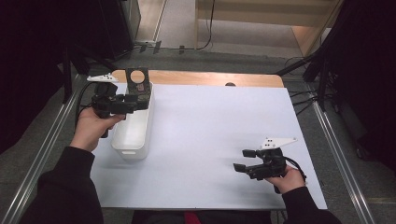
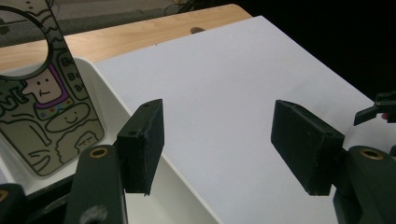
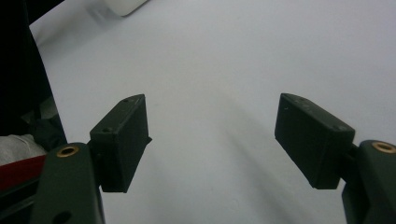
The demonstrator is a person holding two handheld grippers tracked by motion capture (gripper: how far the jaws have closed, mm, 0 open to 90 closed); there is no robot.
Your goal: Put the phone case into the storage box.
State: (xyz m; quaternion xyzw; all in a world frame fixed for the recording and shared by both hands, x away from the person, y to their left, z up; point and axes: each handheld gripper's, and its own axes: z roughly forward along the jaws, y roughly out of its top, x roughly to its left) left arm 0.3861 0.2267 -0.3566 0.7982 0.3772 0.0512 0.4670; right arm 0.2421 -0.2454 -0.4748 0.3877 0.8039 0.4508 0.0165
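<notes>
Right claw (image 1: 243, 159): nearest the person, at about 4 o'clock on the table; jaws spread wide with nothing between them. In the right gripper view they frame bare white surface, so it is judged to be parked out of the way.
Right hand (image 1: 287, 179): grips the tool low over the sheet, jaws turned toward 9 o'clock, well apart from the work.
White sheet (image 1: 219, 140): covers most of the table (image 1: 205, 78); a wooden strip stays bare along the 12 o'clock edge.
White bin (image 1: 135, 135): long and narrow, at about 9 o'clock, lengthwise from near to far; judged to be the receiving container.
Left hand (image 1: 91, 126): just beside the bin's outer wall, holding its tool level with the bin's far end.
Left claw (image 2: 219, 144): jaws wide apart and holding nothing; pads clear of the tag in the left gripper view.
Door-hanger tag (image 1: 138, 84): the item in hand, at about 10 o'clock; stands upright in the bin's far end, leaning on its wall, round hole uppermost, cartoon print facing the claw.
Assessment: the tag appears to rest on its own; whether it is just released or about to be gripped cannot be told.
</notes>
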